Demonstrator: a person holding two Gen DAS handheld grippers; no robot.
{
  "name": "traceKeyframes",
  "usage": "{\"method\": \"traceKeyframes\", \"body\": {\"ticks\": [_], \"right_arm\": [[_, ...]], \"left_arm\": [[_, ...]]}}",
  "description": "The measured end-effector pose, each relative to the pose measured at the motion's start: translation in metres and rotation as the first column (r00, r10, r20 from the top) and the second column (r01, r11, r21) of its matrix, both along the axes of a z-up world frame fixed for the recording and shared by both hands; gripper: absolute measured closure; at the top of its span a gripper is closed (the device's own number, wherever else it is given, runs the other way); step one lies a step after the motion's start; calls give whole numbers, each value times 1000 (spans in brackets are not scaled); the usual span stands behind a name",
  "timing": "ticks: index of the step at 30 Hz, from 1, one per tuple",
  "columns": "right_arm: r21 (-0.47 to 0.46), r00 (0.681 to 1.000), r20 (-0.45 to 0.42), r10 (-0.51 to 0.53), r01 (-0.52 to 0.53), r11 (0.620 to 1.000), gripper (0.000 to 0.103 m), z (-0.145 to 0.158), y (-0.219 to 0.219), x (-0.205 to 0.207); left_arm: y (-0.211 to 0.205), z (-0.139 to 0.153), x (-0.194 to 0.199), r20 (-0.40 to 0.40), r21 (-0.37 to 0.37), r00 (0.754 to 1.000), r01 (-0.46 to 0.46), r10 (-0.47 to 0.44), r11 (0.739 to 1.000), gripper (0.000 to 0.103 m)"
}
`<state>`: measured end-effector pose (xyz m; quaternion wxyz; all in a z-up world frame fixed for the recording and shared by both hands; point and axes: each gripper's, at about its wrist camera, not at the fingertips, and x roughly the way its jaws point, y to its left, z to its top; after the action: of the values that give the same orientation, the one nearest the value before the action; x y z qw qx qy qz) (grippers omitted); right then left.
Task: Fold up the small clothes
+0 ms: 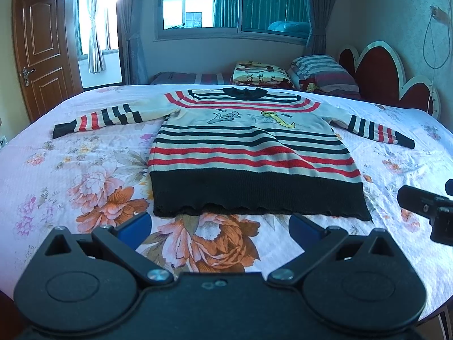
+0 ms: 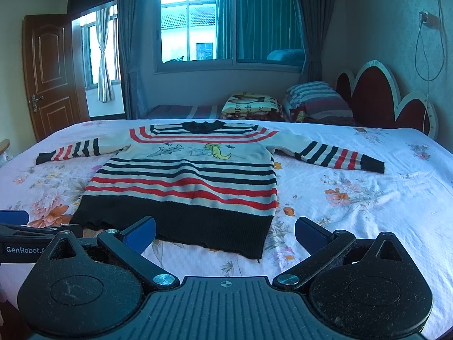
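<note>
A striped sweater [image 1: 249, 153], cream, red and black with a black hem, is laid flat, sleeves outspread, on a floral bedsheet [image 1: 85, 175]. Left gripper [image 1: 219, 228] and right gripper [image 2: 225, 233] fingers are held wide, empty. A window [image 2: 198, 28] is seen behind.

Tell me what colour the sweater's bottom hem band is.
Black, clearest in the left wrist view: sweater, hem band.

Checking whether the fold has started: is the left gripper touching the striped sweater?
Apart. The left wrist view shows floral bedsheet between the open left gripper and the striped sweater hem.
</note>
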<state>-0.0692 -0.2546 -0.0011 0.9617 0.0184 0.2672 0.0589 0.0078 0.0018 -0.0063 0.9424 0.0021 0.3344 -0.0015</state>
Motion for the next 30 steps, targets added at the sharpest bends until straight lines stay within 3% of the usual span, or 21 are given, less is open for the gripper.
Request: {"method": "traceKeyframes", "body": {"ticks": [30], "right_arm": [[4, 1000, -5, -13, 13, 1000, 0, 1, -1, -2]], "left_arm": [[-1, -1, 0, -4, 9, 1000, 12, -12, 1000, 1]]}}
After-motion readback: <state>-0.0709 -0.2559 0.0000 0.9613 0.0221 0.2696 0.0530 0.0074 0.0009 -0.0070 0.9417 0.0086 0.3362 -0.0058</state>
